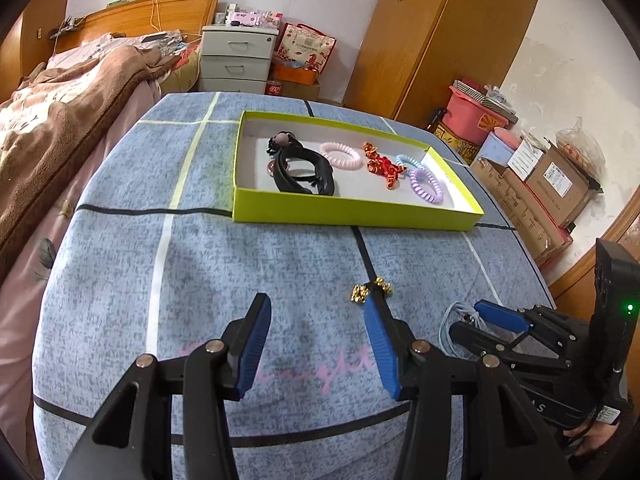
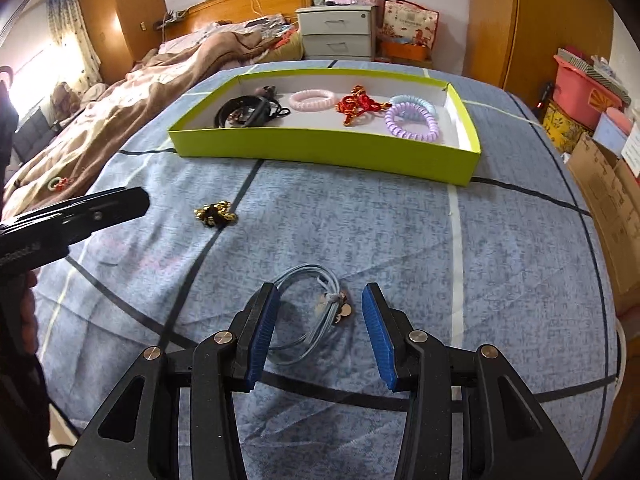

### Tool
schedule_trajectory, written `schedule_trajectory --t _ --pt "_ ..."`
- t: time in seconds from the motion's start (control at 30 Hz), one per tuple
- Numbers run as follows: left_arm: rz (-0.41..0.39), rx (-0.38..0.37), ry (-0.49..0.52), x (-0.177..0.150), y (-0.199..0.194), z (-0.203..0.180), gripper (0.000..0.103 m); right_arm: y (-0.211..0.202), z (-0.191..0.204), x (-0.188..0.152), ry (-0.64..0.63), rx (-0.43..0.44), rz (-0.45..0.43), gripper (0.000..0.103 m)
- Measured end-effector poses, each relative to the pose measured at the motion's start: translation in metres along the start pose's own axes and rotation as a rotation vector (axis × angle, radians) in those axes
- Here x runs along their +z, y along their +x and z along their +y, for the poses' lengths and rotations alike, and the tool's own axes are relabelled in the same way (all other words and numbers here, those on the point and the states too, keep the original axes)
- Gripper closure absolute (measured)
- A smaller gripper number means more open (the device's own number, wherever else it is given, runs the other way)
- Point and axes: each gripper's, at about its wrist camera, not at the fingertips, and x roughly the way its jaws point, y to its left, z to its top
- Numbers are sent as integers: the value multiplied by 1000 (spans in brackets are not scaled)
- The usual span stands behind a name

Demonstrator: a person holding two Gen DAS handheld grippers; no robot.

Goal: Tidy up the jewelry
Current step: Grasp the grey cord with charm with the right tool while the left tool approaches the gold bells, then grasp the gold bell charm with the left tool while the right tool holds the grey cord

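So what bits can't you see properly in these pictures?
- Gold trinket, left wrist view: the left tongs finger covers its middle.
- Pale blue cord bracelet, left wrist view: mostly behind the right tongs.
- Blue coil tie in the green box, right wrist view: the purple coil tie overlaps it.
- Small charms on the bracelet, right wrist view: too small to identify.
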Motion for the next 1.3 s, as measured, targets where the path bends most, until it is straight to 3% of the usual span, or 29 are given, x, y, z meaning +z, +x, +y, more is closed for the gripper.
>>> schedule_trajectory --t 0.3,0.37,0.43,0.53,1.03,1.3 --pt "16 -2 5 -3 5 -3 52 -3 -8 -6 35 0 -21 58" --pt "20 -6 5 -3 7 -4 52 -3 -9 -6 37 -9 -25 65" --pt "27 -11 8 -3 9 -5 52 -4 -13 -7 36 -21 -31 80" --pt "33 -8 13 -2 12 -9 52 -6 -18 -8 48 -2 -34 85" --pt "80 -11 95 5 33 -38 52 -23 -41 -6 102 17 -83 85" --pt "98 35 151 9 51 -54 52 -30 -49 -1 111 35 -104 85"
